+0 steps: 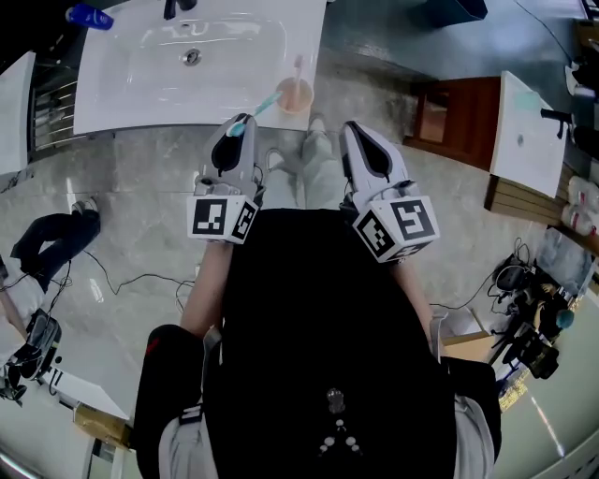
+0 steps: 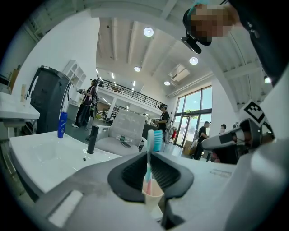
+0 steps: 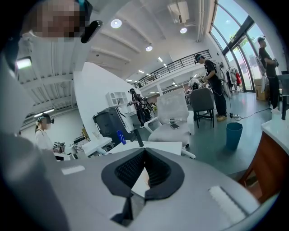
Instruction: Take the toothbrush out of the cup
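Close in front of the person's black top, both grippers are held out side by side over the gray marble floor [image 1: 140, 234], just short of the white sink top [image 1: 112, 108]. The left gripper [image 1: 238, 129] has its jaws drawn narrow and clamped on the toothbrush [image 1: 265, 105]. Its blue-green bristle head sticks up past the jaws, and its handle slants away and down into the cup [image 1: 294, 94], where the pinkish lower end sits. The right gripper [image 1: 354, 131] is level with the left one and apart from it. Its jaws meet at the tips with nothing between them, and only a sliver of white surface shows through the gap behind the tips. The cup is a pale, see-through one standing near the front right corner of the sink top, beside the basin. Farther back, a black tap [image 1: 178, 7] rises at the back edge behind the drain [image 1: 192, 57], and a blue bottle [image 1: 90, 16] stands toward the back left corner. Off to the right of the sink is a brown wooden cabinet [image 1: 454, 112]. Beyond the sink the gripper views show a white office chair [image 2: 123, 131], several people standing about, a teal bin [image 3: 234, 133] and tall windows.
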Motion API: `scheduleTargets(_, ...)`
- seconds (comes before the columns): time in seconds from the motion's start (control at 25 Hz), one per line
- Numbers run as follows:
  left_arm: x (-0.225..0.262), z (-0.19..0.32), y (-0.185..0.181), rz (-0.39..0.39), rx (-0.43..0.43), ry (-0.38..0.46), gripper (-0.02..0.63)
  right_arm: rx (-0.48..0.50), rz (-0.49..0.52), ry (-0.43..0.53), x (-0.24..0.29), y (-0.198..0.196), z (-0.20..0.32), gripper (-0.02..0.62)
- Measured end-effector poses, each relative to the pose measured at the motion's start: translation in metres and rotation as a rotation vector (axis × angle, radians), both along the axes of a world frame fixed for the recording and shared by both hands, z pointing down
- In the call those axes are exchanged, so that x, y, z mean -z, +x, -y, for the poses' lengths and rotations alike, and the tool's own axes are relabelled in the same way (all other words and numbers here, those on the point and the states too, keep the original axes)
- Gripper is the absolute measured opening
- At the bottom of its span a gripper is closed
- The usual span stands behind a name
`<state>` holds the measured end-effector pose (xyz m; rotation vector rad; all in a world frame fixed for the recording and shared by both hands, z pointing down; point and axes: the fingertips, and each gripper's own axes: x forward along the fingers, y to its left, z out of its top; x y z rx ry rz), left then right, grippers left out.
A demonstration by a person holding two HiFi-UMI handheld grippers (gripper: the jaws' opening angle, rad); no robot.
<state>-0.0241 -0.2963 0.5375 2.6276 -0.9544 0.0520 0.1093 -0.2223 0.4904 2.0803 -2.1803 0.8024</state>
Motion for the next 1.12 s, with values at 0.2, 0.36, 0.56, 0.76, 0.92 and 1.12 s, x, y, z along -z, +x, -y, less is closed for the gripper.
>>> scheduleTargets(0.2, 0.015, -0.003, -0.012, -0.007, 0.008, 0.025, 0.027, 0.002, -0.006, 0.031, 0.009, -0.007, 0.001, 0.002)
scheduleTargets(0.36, 0.031, -0.004, -0.019, -0.015, 0.013, 0.059, 0.028, 0.012, -0.017, 0.054, 0.017, -0.013, 0.002, 0.002)
scheduleTargets(0.56, 0.057, -0.003, -0.024, -0.014, 0.011, 0.122, 0.026, 0.008, -0.031, 0.090, 0.033, -0.016, 0.002, 0.002)
scheduleTargets(0.76, 0.076, 0.008, -0.028, -0.003, 0.057, 0.149, 0.026, -0.002, -0.038, 0.132, 0.048, -0.015, 0.004, 0.002)
scheduleTargets(0.92, 0.093, 0.006, -0.027, -0.007, 0.057, 0.165, 0.028, -0.006, -0.042, 0.156, 0.058, -0.016, 0.001, 0.002)
scheduleTargets(1.12, 0.115, 0.006, -0.027, -0.027, 0.054, 0.198, 0.026, -0.022, -0.052, 0.200, 0.074, -0.014, 0.006, 0.002)
